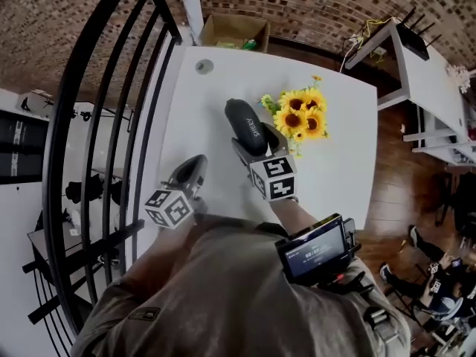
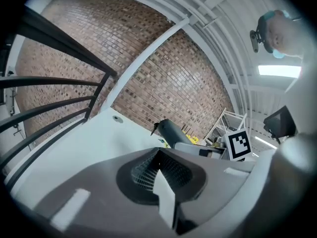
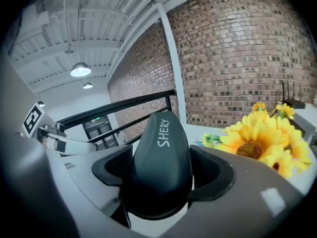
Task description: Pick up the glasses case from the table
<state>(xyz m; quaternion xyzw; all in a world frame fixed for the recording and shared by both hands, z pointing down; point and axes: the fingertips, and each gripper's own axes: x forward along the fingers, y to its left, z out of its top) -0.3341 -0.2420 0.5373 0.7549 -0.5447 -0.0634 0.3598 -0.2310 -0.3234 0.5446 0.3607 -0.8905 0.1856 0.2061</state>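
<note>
The dark glasses case (image 1: 245, 125), marked SHERY in white letters, sits lengthwise between the jaws of my right gripper (image 1: 256, 141), which is shut on it above the white table (image 1: 335, 177). In the right gripper view the case (image 3: 161, 152) fills the gap of the gripper (image 3: 162, 172), both pads pressed on its sides. My left gripper (image 1: 192, 168) hovers to the left, near the table's left edge, shut with nothing in it. In the left gripper view its pads (image 2: 158, 170) meet, and the case (image 2: 171, 132) shows beyond them.
A bunch of yellow sunflowers (image 1: 301, 117) lies on the table just right of the case. A black railing (image 1: 111, 125) runs along the table's left side. A cardboard box (image 1: 234, 32) stands behind the table, and a white desk (image 1: 431, 73) at the far right.
</note>
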